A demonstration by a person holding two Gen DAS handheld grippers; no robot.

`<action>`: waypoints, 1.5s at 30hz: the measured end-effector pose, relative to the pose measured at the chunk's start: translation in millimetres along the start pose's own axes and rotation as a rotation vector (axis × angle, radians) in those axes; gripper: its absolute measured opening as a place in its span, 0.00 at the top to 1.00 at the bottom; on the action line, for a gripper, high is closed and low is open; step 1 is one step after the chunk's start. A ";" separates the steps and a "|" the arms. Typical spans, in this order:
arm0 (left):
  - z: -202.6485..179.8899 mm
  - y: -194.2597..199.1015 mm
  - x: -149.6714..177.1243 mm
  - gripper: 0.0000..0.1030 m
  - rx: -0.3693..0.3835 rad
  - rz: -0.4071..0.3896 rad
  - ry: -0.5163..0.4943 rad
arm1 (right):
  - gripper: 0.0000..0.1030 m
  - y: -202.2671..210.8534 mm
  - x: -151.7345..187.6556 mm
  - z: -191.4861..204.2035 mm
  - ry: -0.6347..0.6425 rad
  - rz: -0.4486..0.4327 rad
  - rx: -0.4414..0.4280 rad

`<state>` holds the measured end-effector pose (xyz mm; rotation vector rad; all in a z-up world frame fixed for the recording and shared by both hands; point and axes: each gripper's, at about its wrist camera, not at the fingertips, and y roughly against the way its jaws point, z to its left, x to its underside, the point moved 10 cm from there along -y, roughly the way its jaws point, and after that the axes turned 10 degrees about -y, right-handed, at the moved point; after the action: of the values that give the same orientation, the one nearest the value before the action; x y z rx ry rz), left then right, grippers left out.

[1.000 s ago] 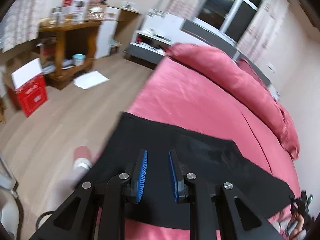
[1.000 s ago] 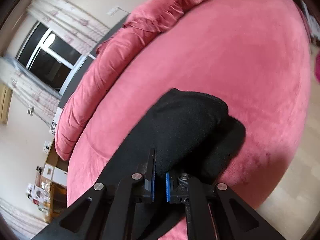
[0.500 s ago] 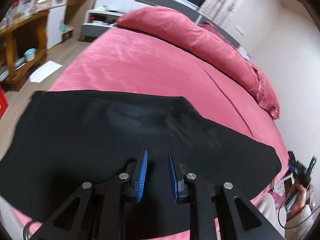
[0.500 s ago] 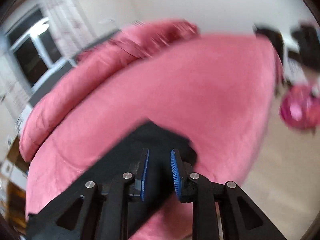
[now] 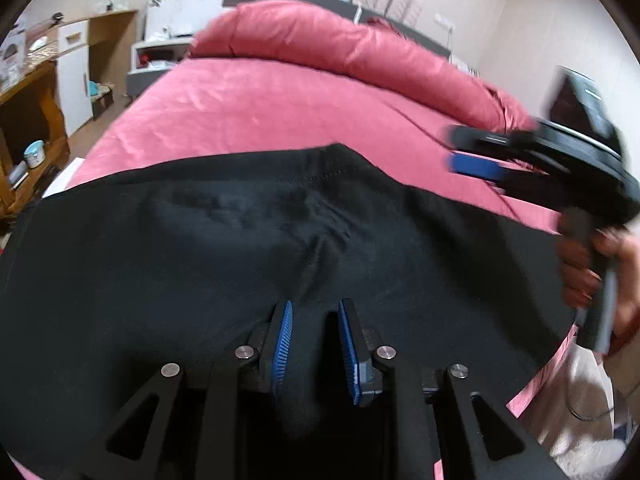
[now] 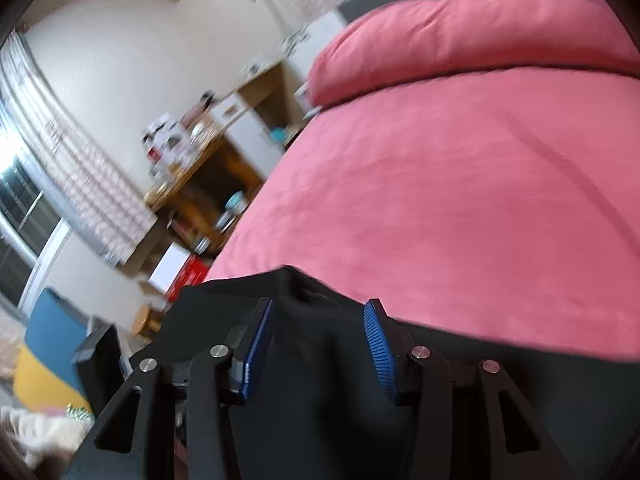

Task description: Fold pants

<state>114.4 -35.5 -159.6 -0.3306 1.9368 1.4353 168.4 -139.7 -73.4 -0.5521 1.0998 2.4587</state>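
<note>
Black pants (image 5: pixel 248 248) lie spread, seemingly flat, beneath left gripper (image 5: pixel 314 316) and right gripper (image 6: pixel 318 314), both parted, empty.

Pink bed (image 5: pixel 280 108), wooden shelf (image 6: pixel 208 168)

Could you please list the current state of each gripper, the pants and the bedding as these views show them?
left gripper: open, jaws apart over the pants, holding nothing.
right gripper: open wide, above the pants, holding nothing.
black pants: spread flat across the near edge of the bed, lightly wrinkled mid-cloth.
pink bed cover: laid smooth.
pink duvet roll: bunched along the head of the bed.
</note>
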 end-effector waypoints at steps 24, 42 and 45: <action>51.6 25.4 -32.5 0.71 -0.023 -0.124 0.187 | 0.80 -24.2 5.3 15.8 0.118 -0.185 0.190; 148.5 32.0 -6.4 0.72 -0.378 -0.061 0.220 | 0.93 -74.5 43.5 -34.2 0.004 -0.046 0.199; 130.1 39.2 -15.4 0.72 -0.293 -0.116 0.238 | 0.80 -50.8 48.8 -27.3 -0.026 -0.076 0.192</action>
<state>152.1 94.4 -139.7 -0.7668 1.8509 1.6646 157.5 -120.2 -145.6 -0.4925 1.2633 2.2586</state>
